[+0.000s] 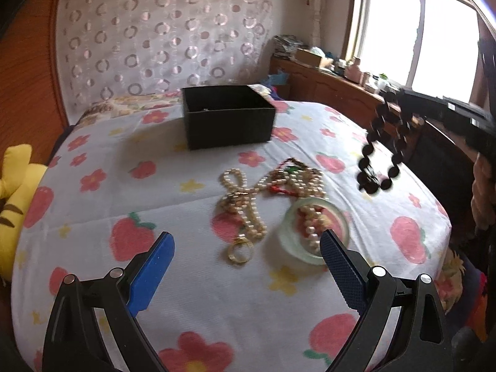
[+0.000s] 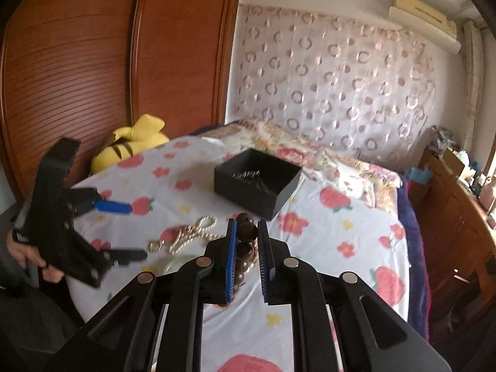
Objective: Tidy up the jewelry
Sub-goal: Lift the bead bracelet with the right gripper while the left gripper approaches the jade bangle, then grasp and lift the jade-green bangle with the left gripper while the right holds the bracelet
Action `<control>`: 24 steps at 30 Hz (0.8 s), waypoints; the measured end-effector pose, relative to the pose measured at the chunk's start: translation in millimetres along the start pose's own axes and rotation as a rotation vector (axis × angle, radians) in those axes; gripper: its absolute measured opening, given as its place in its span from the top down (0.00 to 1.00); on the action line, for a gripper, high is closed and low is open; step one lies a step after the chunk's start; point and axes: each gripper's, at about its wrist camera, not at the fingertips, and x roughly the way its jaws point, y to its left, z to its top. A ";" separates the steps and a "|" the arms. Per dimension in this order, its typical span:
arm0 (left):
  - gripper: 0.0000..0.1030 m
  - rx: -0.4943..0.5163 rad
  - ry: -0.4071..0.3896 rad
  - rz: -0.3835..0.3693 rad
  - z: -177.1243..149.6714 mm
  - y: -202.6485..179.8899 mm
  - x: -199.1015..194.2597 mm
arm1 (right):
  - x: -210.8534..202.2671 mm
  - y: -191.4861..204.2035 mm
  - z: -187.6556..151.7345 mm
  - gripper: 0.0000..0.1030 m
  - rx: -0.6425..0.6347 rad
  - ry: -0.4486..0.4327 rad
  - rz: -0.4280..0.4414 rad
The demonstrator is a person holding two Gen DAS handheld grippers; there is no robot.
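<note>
Our right gripper (image 2: 247, 248) pinches the dark bead strand (image 1: 379, 152) aloft beside the bed, short of the black box (image 1: 228, 116), our left gripper (image 1: 248, 266) gapes empty, and the swinging loop could slip free.

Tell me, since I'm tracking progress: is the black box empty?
Not empty. The right wrist view shows the open black box with small metallic pieces lying inside.

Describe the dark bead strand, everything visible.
The bead strand is a loop of large, round, glossy dark beads, black in the left view and brown, perhaps wooden, up close. It hangs in the air from the right tongs, shut on its upper beads, above the bed and clear of it, right of the pearls. It is motion-blurred. Any clasp cannot be seen.
</note>
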 end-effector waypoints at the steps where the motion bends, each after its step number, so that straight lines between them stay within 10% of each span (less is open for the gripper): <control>1: 0.11 0.014 0.005 -0.012 1.8 -5.5 2.4 | -2.2 -1.0 1.5 0.86 0.002 -0.004 -0.003; 22: 0.12 0.200 0.166 -0.065 9.0 -65.2 60.1 | 9.3 -28.4 -35.2 0.86 0.103 0.052 -0.033; 24: 0.30 0.207 0.165 -0.067 9.0 -65.7 59.8 | 11.2 -29.0 -36.1 0.86 0.105 0.054 -0.031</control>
